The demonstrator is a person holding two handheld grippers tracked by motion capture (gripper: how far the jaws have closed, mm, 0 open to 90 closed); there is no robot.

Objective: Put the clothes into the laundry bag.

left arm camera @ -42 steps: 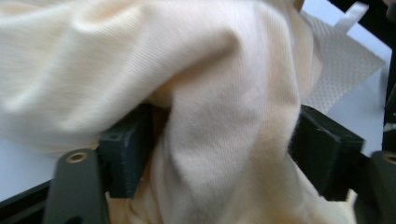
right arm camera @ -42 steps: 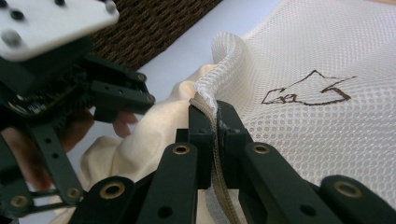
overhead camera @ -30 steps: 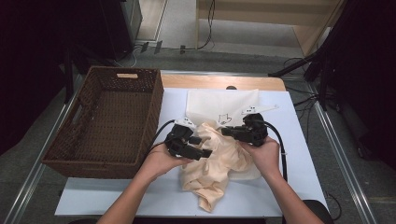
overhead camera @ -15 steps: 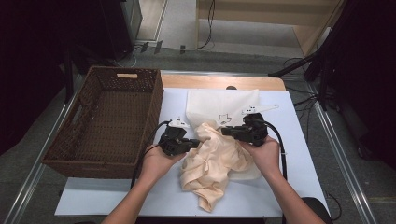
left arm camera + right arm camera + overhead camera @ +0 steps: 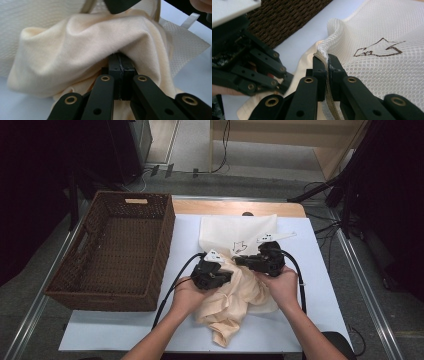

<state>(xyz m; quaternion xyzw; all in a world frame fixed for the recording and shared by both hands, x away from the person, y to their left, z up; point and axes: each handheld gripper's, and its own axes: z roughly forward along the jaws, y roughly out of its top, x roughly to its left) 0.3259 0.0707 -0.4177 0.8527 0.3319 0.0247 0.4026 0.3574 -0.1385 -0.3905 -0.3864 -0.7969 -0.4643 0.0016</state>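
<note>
White surface [image 5: 125,330] with one wicker basket [image 5: 115,250] on its left. Both forearms come in from the bottom, hands side by side mid-surface, each holding tongs that point toward the other. Left tongs [image 5: 119,63] have just snapped together on one cream cloth [image 5: 75,50]. Right tongs [image 5: 325,62] are clamped on the edge of one white mesh bag [image 5: 387,30]. Cloth lies half in the bag's mouth, trailing toward the near edge.

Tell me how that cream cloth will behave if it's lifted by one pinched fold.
The cream cloth would probably hang limp: it already lies in soft bunched folds. It looks light, being thin knit. The left gripper pinches only a small fold, so the rest would likely trail.
</note>
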